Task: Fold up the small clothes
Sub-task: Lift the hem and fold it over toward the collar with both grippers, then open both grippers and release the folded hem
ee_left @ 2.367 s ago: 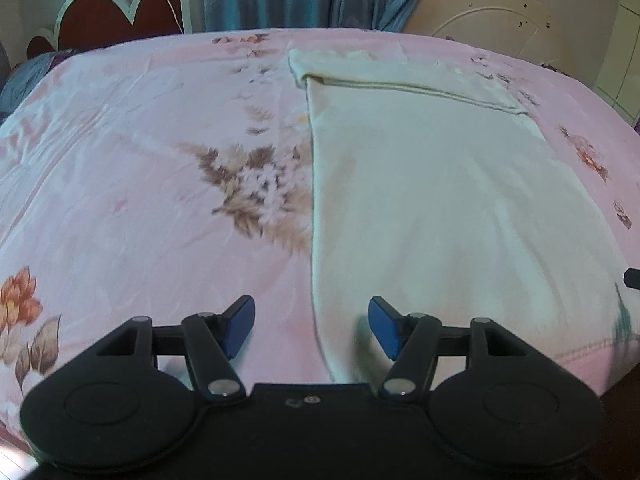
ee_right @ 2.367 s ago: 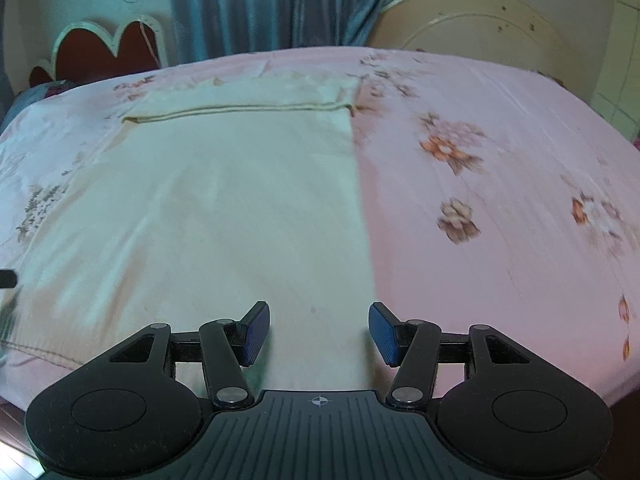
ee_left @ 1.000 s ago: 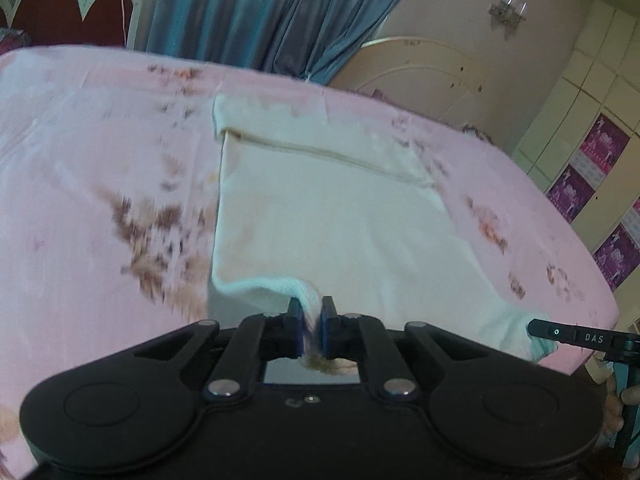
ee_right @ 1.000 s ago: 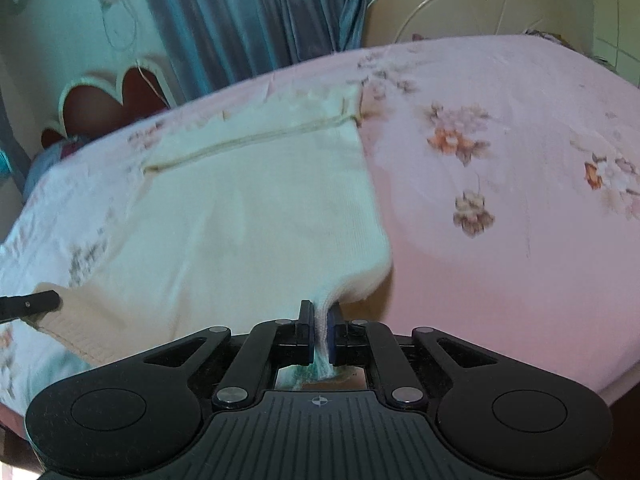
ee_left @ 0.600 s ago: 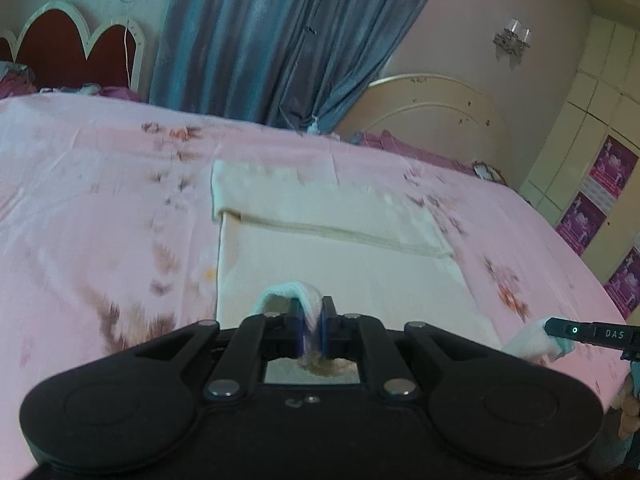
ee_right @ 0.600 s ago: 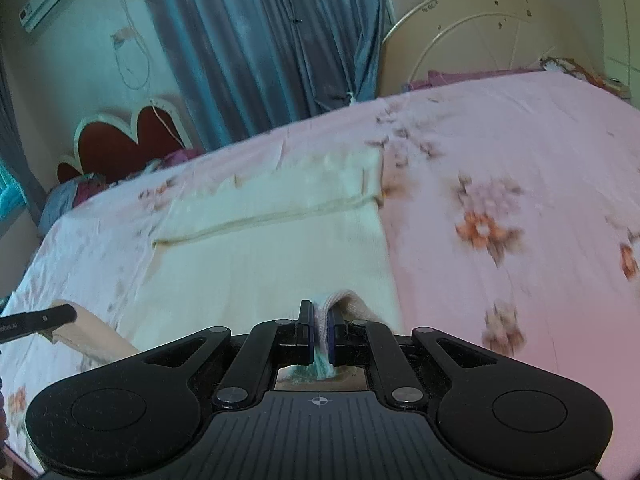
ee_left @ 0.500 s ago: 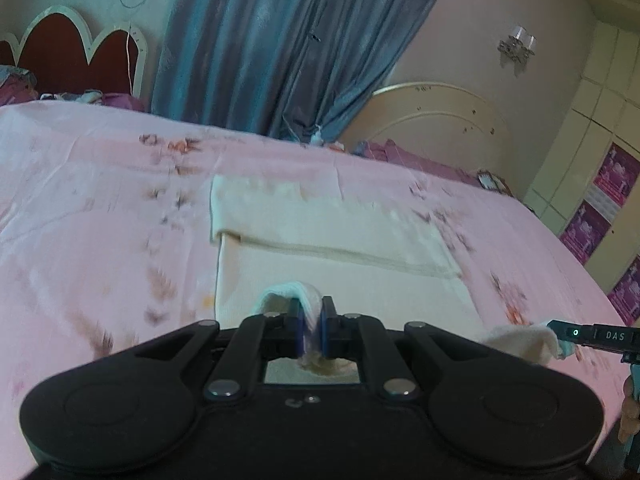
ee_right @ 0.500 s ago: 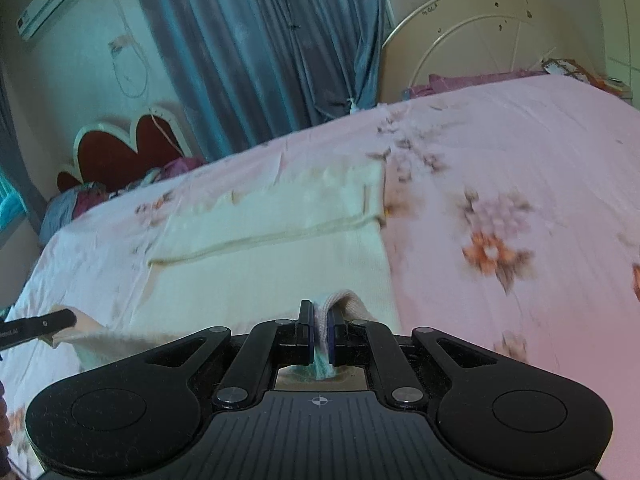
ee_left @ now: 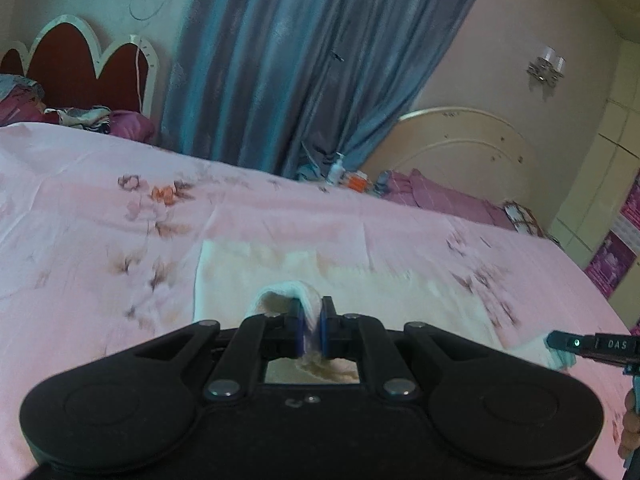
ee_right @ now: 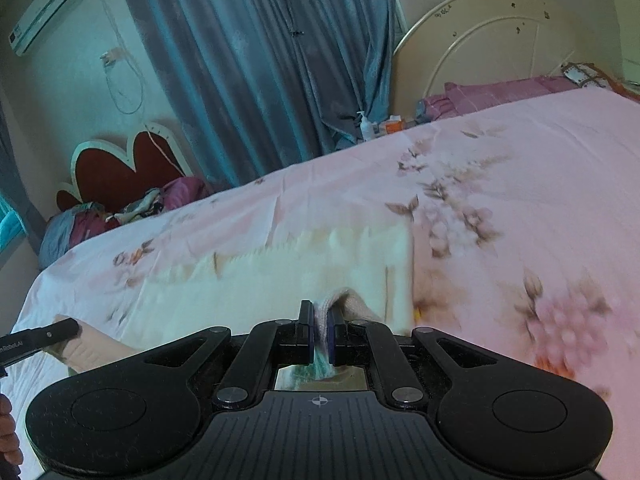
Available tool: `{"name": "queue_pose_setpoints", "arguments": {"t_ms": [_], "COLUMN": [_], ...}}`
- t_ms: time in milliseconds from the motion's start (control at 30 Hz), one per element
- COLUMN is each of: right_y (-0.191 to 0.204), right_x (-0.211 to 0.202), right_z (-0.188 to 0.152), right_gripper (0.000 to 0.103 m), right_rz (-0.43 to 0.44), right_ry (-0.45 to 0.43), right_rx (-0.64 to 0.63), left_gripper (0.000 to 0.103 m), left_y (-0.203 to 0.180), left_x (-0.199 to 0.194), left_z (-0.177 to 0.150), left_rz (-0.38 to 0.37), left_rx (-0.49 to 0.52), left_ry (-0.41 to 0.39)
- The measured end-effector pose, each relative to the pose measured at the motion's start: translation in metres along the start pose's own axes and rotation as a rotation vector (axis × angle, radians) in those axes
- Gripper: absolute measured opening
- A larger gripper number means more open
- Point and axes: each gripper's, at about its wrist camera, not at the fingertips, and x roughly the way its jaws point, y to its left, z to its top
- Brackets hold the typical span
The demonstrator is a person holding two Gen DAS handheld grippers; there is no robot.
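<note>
A cream knitted garment (ee_left: 360,280) lies on the pink flowered bed sheet (ee_left: 100,240), its near half lifted and carried over the far half. My left gripper (ee_left: 311,322) is shut on the garment's near left corner, which bunches white between the blue pads. In the right wrist view the same garment (ee_right: 260,280) spreads ahead, and my right gripper (ee_right: 319,326) is shut on its near right corner. Each gripper's tip shows at the edge of the other's view, with cloth hanging from it. The garment's underside is hidden.
A red scalloped headboard (ee_left: 80,68) and a pile of bedding (ee_left: 76,116) stand at the far left. Blue curtains (ee_left: 300,60) hang behind the bed, with a pump bottle (ee_left: 336,168) and small boxes beyond the far edge. A cream round headboard (ee_left: 460,152) stands far right.
Both grippers have carried the garment's near corners forward across the bed toward its far edge, so less of the garment shows ahead. Both views have tipped up toward the curtains.
</note>
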Motion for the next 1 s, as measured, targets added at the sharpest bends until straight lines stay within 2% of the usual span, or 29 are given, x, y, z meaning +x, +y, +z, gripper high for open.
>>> {"name": "queue_pose_setpoints", "arguments": {"t_ms": [233,600,800,833,867,933,967,1000], "right_y": [-0.021,-0.048,-0.058,-0.059,-0.061,-0.064,-0.066,-0.068], "right_x": [0.059,0.134,0.15,0.151,0.151,0.149,0.148,0.146], "right_z": [0.03,0.048,0.053,0.054,0.056,0.06,0.063,0.065], "right_gripper": [0.005,0.006,0.006,0.006,0.006,0.013,0.033,0.059], "right_rz": [-0.007,-0.054,-0.057,-0.058,-0.061,-0.07,-0.076,-0.08], "right_ry": [0.04,0.122,0.13,0.126,0.119,0.091,0.078,0.062], "right_rx": [0.067,0.161,0.194,0.196,0.2,0.203,0.203,0.199], "left_gripper": [0.007,0.01,0.028,0.037,0.051,0.067,0.067,0.067], "left_y": [0.008,0.01,0.018,0.019,0.021,0.024,0.025,0.026], "left_x": [0.051,0.127,0.145,0.146,0.144,0.14,0.137,0.134], "left_z": [0.022,0.032,0.037,0.039,0.042,0.047,0.05,0.052], "left_rz": [0.071,0.192,0.241,0.245,0.248,0.248,0.244,0.239], "left_rx": [-0.03,-0.027,-0.068,-0.074,-0.079,-0.083,-0.072,-0.062], "left_ry": [0.018,0.121,0.132,0.127,0.116,0.09,0.074,0.069]}}
